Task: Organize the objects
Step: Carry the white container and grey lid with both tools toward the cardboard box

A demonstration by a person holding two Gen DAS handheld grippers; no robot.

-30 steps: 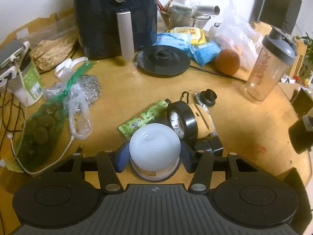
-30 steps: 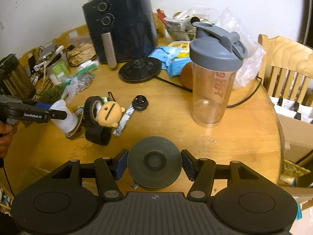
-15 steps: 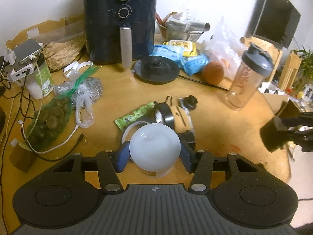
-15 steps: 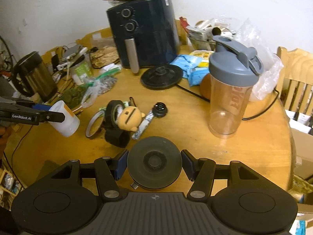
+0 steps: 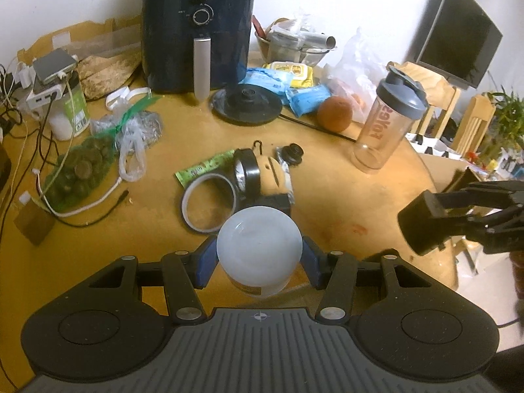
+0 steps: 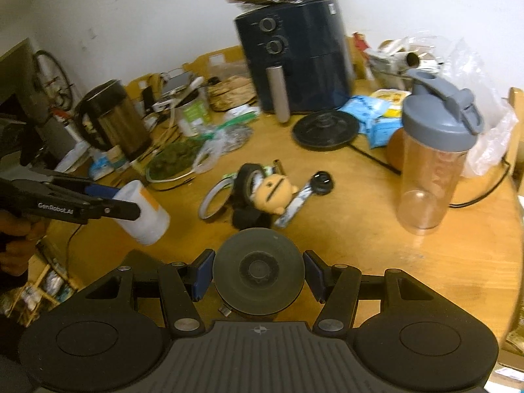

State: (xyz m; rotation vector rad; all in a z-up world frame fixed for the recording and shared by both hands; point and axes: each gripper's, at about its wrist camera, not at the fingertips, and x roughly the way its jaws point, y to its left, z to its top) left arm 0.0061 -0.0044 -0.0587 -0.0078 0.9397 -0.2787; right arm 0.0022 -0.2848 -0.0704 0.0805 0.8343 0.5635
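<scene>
My left gripper (image 5: 259, 258) is shut on a white plastic jar (image 5: 258, 247), held in the air above the round wooden table (image 5: 327, 203); the same white jar (image 6: 144, 213) shows at the left of the right wrist view. My right gripper (image 6: 258, 278) is shut on a black round object (image 6: 258, 271), also lifted; in the left wrist view that black object (image 5: 422, 222) hangs at the right edge. On the table's middle lie a tape ring (image 5: 209, 203), a black tape roll (image 5: 247, 172), a yellow plush toy (image 6: 271, 193) and a small black cap (image 5: 292, 153).
A dark air fryer (image 5: 196, 29) stands at the back with a black kettle base (image 5: 247, 104) before it. A clear shaker bottle (image 6: 432, 160) stands right of centre. Bags (image 5: 82, 170), cables and a kettle (image 6: 111, 121) crowd the left. Wooden chairs (image 5: 478, 121) stand beyond the right edge.
My left gripper rose and drew back with the white jar, uncovering the tape ring beneath. The right gripper lifted slightly and turned with the black round object, widening its view to the left.
</scene>
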